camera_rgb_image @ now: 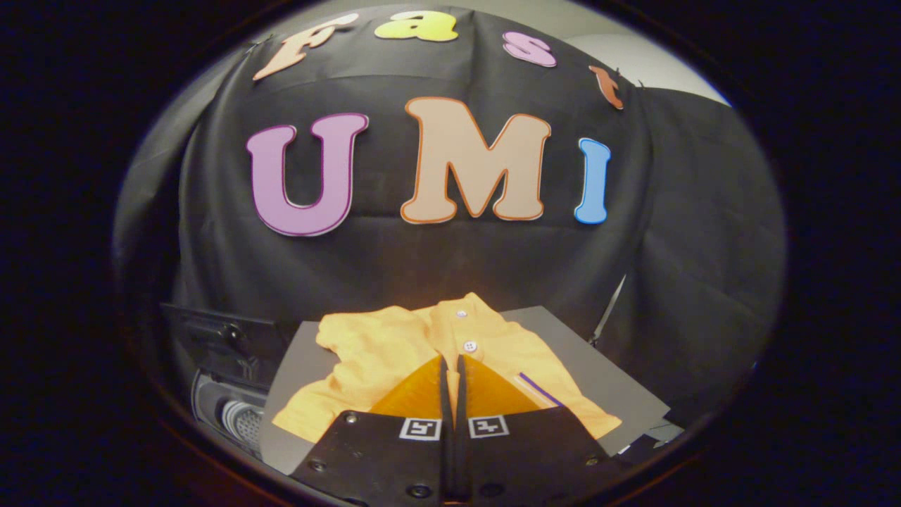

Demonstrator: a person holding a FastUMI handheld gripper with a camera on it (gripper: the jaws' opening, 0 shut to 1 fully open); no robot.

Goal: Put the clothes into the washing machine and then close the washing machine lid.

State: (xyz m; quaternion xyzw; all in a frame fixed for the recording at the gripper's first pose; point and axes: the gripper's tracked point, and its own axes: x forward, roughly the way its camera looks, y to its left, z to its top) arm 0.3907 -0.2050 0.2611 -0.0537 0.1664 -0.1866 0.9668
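The gripper (451,366), fingers nearly together, pinches the orange shirt (394,352) on the board (563,331); loading the washing machine (236,415) and closing it remain.

Washer (236,405) mostly hidden behind the board (598,366), only part of its drum showing, lower part of the shirt (373,352) covered by the fingers (422,398), any cloth pinched between their tips unclear

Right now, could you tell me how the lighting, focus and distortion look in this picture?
In the gripper view, the fisheye bows the grey board; warm light falls on the orange shirt, whose buttons look sharp; the washing machine beside it sits in shadow; the gripper fingers, nearly together over the shirt, look slightly soft.
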